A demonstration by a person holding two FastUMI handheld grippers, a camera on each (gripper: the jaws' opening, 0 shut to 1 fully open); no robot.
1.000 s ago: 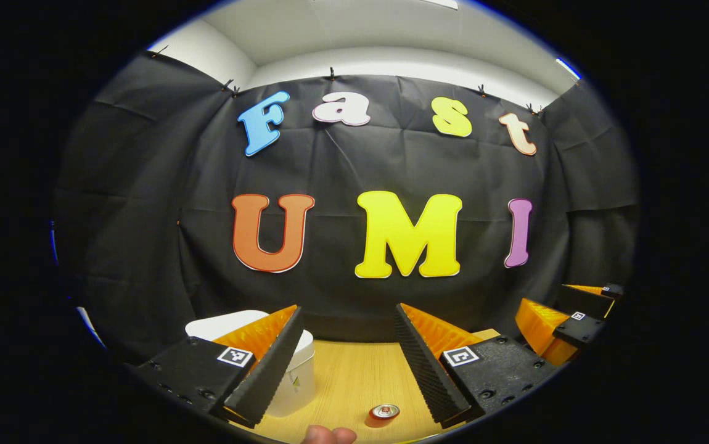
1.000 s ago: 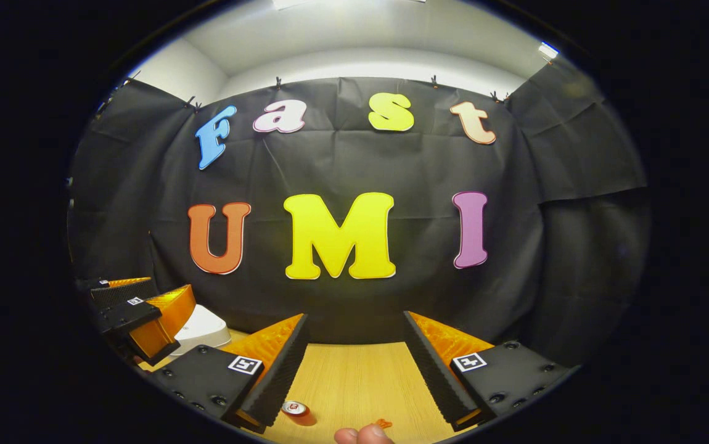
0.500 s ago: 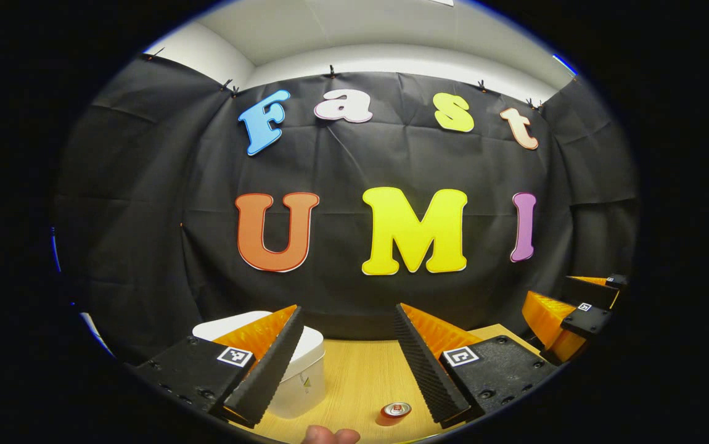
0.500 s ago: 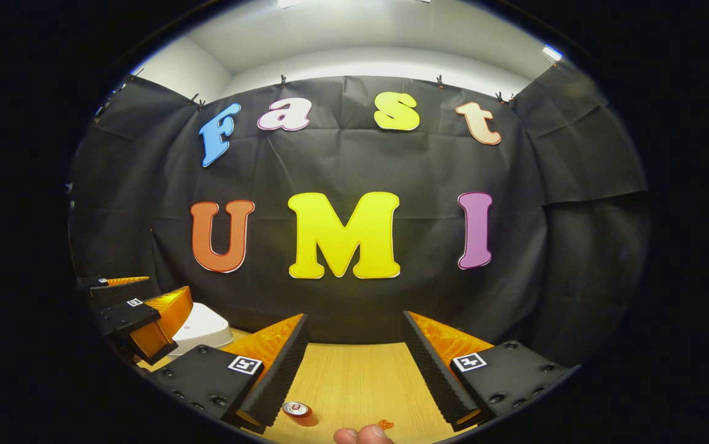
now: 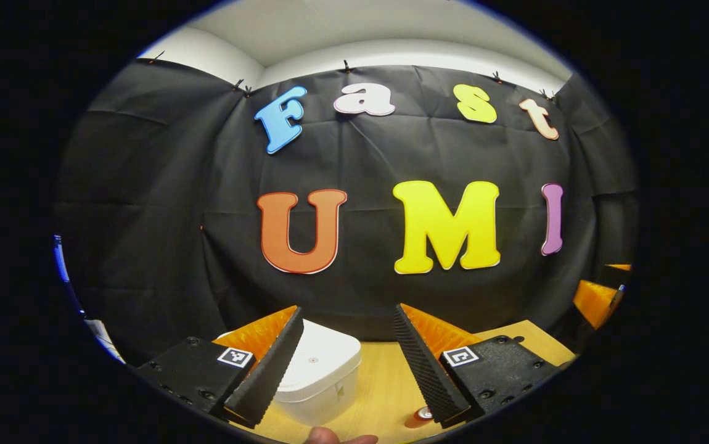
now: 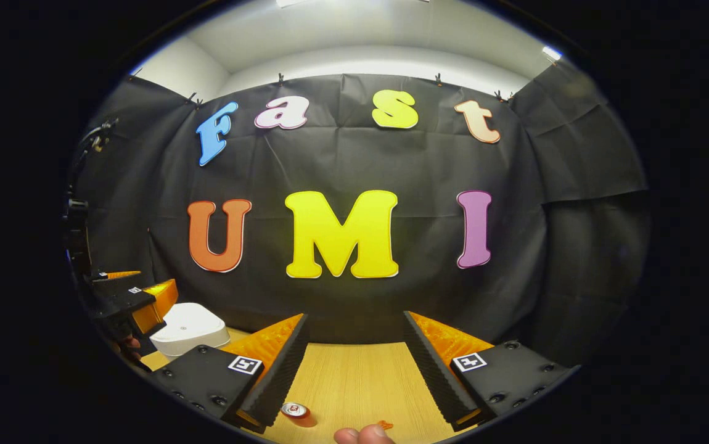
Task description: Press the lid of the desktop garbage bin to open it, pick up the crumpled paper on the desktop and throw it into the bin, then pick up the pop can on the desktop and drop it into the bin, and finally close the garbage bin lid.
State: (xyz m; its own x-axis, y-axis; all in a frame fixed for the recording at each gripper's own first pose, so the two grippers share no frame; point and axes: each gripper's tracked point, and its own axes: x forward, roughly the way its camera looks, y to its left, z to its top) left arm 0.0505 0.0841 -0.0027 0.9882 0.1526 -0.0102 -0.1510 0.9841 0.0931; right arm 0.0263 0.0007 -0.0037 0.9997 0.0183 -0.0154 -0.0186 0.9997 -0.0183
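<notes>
While its fingers stand spread wide with nothing between them, the left gripper (image 5: 347, 364) hangs above the table (image 5: 385, 382), and in the left gripper view the white bin (image 5: 323, 373) sits just past the left finger at about 7 o'clock, its lid down. At about 5 o'clock, the pop can (image 5: 421, 417) peeks out beside the right finger, partly hidden by it. A fingertip of the person's hand (image 5: 337, 438) shows at 6 o'clock. Far off at 3 o'clock, part of the other gripper is visible at the edge.

The right gripper (image 6: 354, 364) also has its fingers wide apart and empty. In the right gripper view the pop can (image 6: 296, 411) stands upright on the table (image 6: 360, 382) near the left finger, at about 7 o'clock. The bin (image 6: 189, 328) rests at 8 o'clock, with the left gripper (image 6: 129, 296) just beside it, hovering near its lid. I cannot make out the crumpled paper for certain.
</notes>
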